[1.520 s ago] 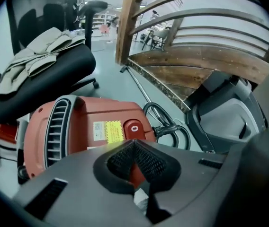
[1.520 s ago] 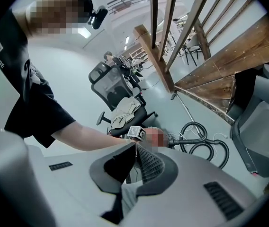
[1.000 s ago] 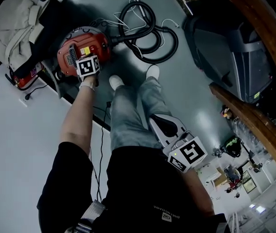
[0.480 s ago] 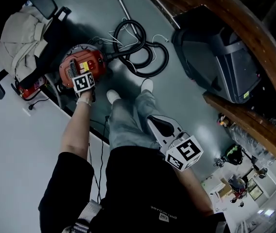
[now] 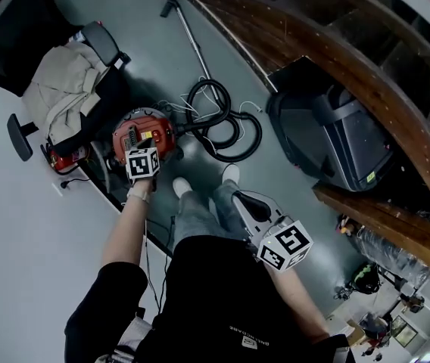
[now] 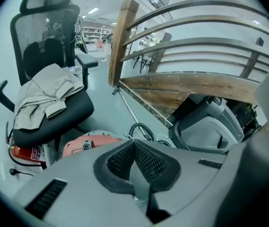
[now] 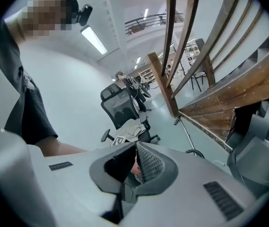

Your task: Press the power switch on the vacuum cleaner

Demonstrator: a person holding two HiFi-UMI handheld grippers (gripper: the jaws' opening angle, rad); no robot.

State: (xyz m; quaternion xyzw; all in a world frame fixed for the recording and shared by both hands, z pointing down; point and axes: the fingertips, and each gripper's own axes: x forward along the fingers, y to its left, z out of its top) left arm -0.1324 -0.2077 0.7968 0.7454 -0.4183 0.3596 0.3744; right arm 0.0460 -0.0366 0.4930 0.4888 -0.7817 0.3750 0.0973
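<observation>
1. Hovering over the red vacuum cleaner (image 5: pixel 145 129), the left gripper (image 6: pixel 134 144) has its jaws pressed together with nothing between them.
2. The right gripper (image 7: pixel 135 148), jaws likewise together and empty, hangs beside the person's legs (image 5: pixel 200 210).
3. The vacuum cleaner sits on the floor by an office chair (image 5: pixel 75 100), with its black hose (image 5: pixel 222 123) coiled alongside.

From our head we look steeply down, well above the vacuum cleaner (image 5: pixel 143 133). The left gripper view sits low beside it, the right farther back. Both face level, and all three views share the office chair (image 5: pixel 86 97) and wooden staircase (image 5: pixel 298 44).
</observation>
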